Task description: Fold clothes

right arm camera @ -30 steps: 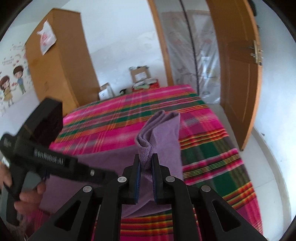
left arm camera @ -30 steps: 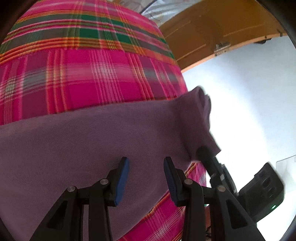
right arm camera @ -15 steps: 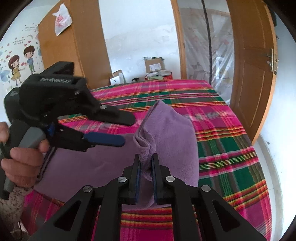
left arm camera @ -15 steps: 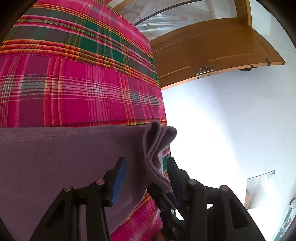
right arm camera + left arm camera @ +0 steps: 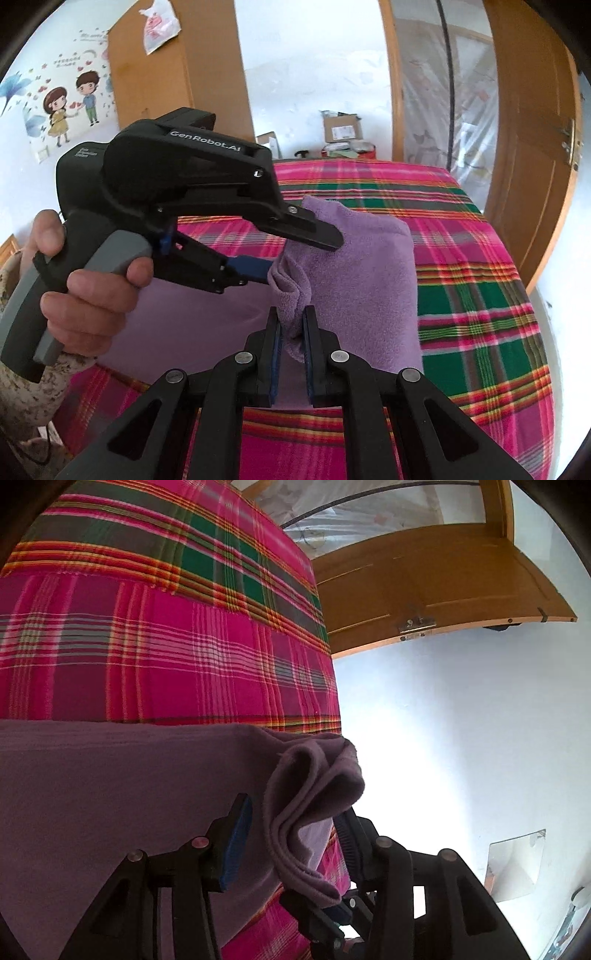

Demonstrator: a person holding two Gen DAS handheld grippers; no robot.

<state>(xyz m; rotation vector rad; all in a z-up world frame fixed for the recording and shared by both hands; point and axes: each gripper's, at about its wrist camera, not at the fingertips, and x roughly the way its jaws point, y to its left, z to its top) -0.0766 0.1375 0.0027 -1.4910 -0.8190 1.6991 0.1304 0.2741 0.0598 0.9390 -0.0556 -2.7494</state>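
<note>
Presently we find a purple garment (image 5: 354, 280) lying on a pink, green and red plaid bedspread (image 5: 476, 306), most of it spread flat, with one bunched, layered edge lifted off the cloth.

The right gripper (image 5: 291, 332) is clenched on that bunched edge: its jaws stand narrow, with the folds pinched between the blue pads.

The left gripper (image 5: 291, 834) is released. Its jaws stand apart on either side of the same bunch of fabric, just above the right gripper's hold. In the left wrist view the folded edge hangs between the two fingers; we note a clear gap at the blue-padded finger (image 5: 236, 842), and we cannot tell whether the other finger touches the cloth.

A person's left hand (image 5: 85, 280) grips the left gripper's grey handle. A wooden door (image 5: 532, 155) stands open beyond the bed.
</note>
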